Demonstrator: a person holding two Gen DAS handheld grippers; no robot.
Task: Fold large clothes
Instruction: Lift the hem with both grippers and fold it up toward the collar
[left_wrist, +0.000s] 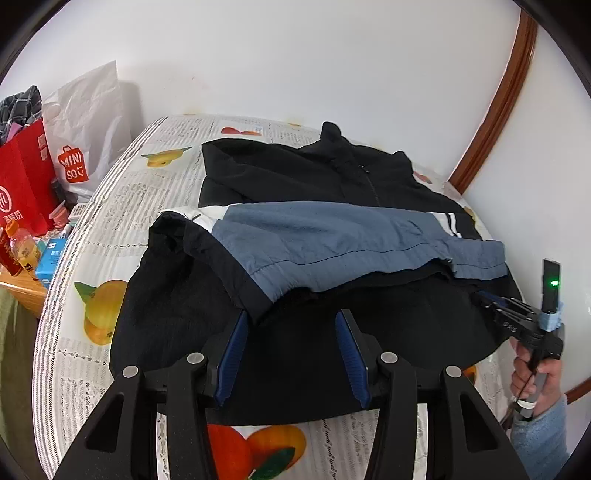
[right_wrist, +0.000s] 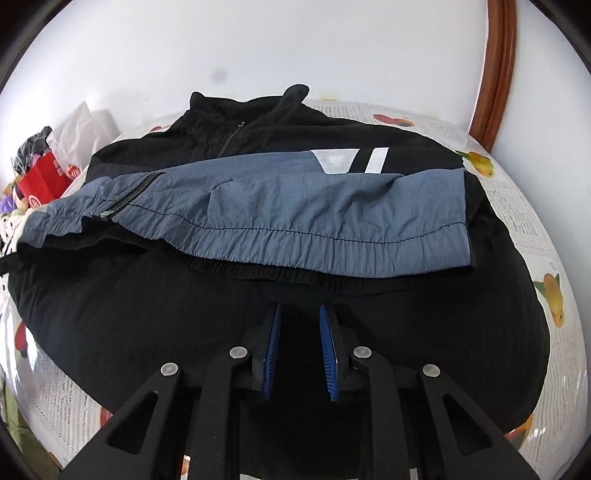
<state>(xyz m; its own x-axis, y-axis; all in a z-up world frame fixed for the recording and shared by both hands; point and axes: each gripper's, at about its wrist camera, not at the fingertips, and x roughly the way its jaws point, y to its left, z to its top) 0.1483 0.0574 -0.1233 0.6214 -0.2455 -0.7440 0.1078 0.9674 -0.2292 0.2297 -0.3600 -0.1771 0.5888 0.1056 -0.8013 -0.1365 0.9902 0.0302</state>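
Note:
A black jacket (left_wrist: 317, 173) with a blue-grey panel (left_wrist: 332, 243) and white stripes (right_wrist: 376, 160) lies on the table, collar and zip toward the wall. The blue-grey elastic hem (right_wrist: 314, 240) lies across the middle of the jacket. Black fabric (right_wrist: 147, 314) covers the near part. My left gripper (left_wrist: 291, 325) stands open just above that black fabric, beside a folded black edge (left_wrist: 229, 280), with nothing pinched. My right gripper (right_wrist: 300, 314) hovers over the near black fabric with a narrow gap between its blue pads (right_wrist: 327, 343) and nothing in it. In the left wrist view the right gripper (left_wrist: 480, 295) touches the jacket's right edge.
The table wears a cloth (left_wrist: 122, 206) printed with text and fruit. Left of it stand a red bag (left_wrist: 26, 173), a white bag (left_wrist: 85, 140), bottles and boxes (left_wrist: 33, 254). A white wall and a brown wooden frame (left_wrist: 495, 107) lie behind. A hand (left_wrist: 535, 373) in a light-blue sleeve holds the right gripper.

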